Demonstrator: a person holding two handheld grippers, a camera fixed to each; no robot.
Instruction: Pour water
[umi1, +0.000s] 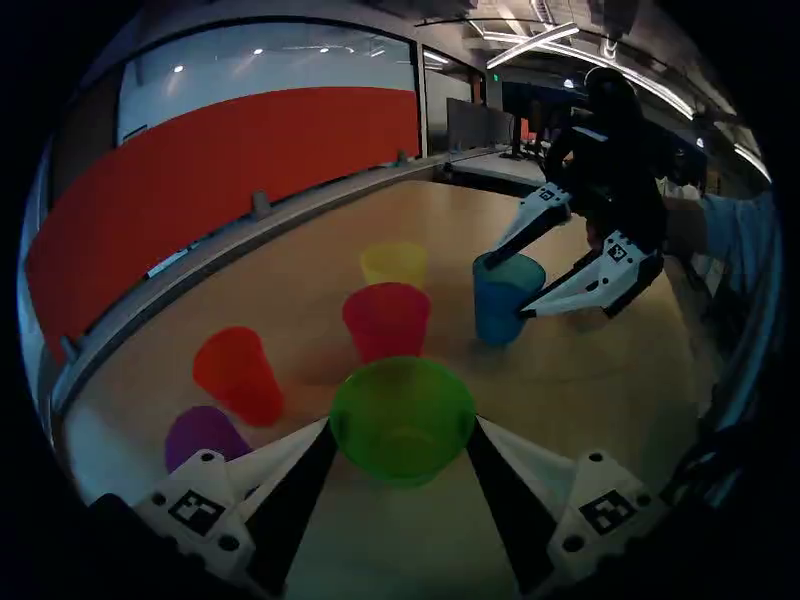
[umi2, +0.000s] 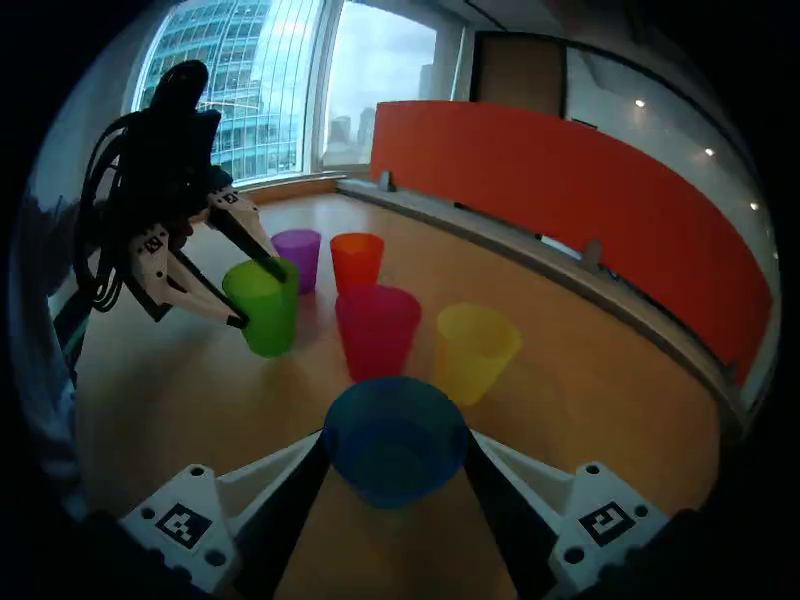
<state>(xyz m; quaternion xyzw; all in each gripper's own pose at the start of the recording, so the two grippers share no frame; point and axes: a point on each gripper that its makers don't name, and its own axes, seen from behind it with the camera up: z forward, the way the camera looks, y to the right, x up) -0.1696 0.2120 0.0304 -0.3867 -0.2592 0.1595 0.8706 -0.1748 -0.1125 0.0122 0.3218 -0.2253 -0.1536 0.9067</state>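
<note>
Left gripper: fingers pinching the green cup, which stands upright on the table.
Right gripper: clamped on the blue cup, also upright, away from the table's partition edge.
Gap: from the left gripper, the blue cup sits ahead and to the right, and the two rims are apart. One cup must likely lift and tilt across.
Water: can't tell.

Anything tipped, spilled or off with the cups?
Nothing stands out. All six cups stand upright on the table, no spill visible. The green cup sits between the left jaws, blue cup between the right.
</note>
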